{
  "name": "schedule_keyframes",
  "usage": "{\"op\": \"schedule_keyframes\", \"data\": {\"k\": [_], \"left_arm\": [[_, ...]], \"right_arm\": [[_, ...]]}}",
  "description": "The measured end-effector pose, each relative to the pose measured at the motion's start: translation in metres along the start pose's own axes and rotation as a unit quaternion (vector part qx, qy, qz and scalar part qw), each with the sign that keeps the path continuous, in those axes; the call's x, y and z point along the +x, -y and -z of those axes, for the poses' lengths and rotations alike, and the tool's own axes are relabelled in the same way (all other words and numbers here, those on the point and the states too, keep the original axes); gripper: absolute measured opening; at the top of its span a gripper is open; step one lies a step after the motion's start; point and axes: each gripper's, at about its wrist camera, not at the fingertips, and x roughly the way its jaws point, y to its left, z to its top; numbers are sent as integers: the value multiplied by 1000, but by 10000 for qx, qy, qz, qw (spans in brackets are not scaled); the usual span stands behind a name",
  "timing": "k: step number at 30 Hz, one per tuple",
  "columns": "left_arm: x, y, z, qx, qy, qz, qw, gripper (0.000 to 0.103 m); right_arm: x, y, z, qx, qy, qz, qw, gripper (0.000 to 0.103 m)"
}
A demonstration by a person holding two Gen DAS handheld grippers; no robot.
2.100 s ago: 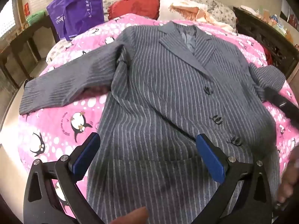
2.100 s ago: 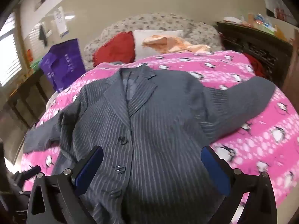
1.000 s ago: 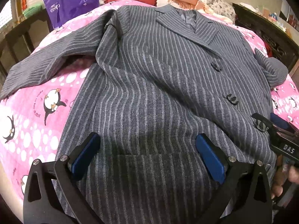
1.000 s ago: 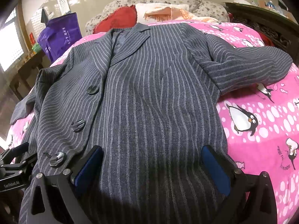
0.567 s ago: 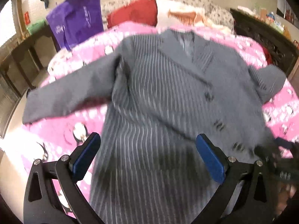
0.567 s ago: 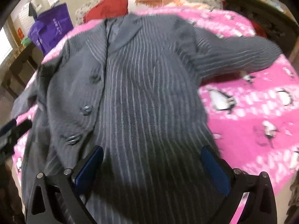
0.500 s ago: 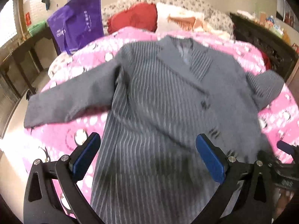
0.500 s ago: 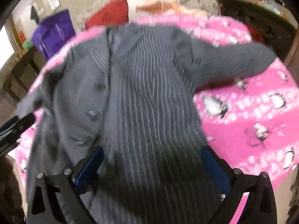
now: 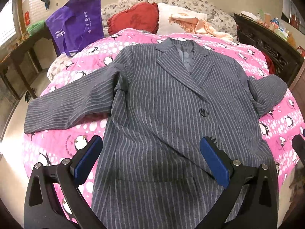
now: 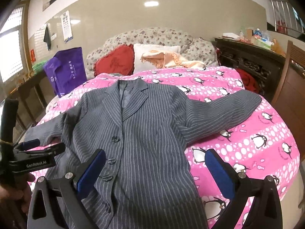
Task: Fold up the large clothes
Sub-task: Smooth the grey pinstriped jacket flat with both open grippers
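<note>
Since 1 second ago both grippers have pulled back and risen from the jacket [image 9: 162, 114], so more of the bed [image 9: 63, 145] shows around it now. The left gripper [image 9: 152, 162] is spread wide and holds nothing; the right gripper [image 10: 155, 173] is also spread wide and empty, hovering over the lower part of the garment.

The grey striped jacket lies flat and face up on the pink penguin blanket [image 10: 257, 143]. Its long axis runs from the hem, near the cameras, to the collar, which points toward the pillows [image 9: 133, 17] at the head of the bed. Both sleeves stretch out sideways.

The left wrist view shows the whole left-side sleeve [image 9: 70, 106] down to its cuff, while the other sleeve looks shortened and bent at the right edge. The right wrist view shows that other sleeve [image 10: 223, 110] fully stretched, and also 3 buttons [image 10: 112, 160] on the front. It also shows the left gripper from the side, with part of a hand [image 10: 26, 194] under it.
</note>
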Motion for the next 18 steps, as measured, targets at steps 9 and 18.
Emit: {"op": "schedule_keyframes", "data": {"k": [9,18], "left_arm": [[4,1,4,-76,-96,42,9999,102],[8,3,11,-12,-147,39,9999,102]], "right_arm": [[-2,1,11,82,-43,47,9999,103],[1,2,14,73,-85,84,9999,103]]}}
